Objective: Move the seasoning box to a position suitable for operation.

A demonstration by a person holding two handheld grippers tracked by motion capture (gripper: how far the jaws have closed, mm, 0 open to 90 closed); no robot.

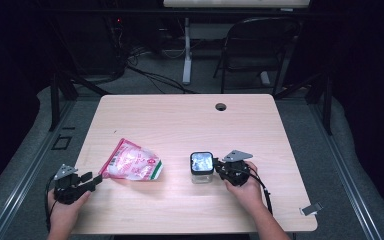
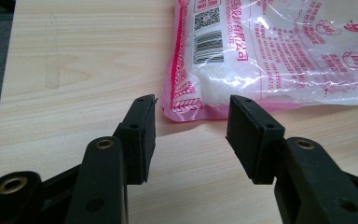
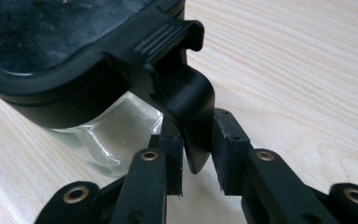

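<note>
High view overlooks the table (image 1: 180,115); gripper views sit close, low.

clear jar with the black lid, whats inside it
Nothing can be made out inside the jar: its clear wall looks empty low down, but the black lid covers the top, so the upper part stays hidden.

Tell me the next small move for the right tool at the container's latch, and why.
Probably close the right tool fully on the black latch flap of the clear container, then lift it. The flap already sits between the pads, and the lid looks closed. The left tool waits open by the pink bag.
</note>
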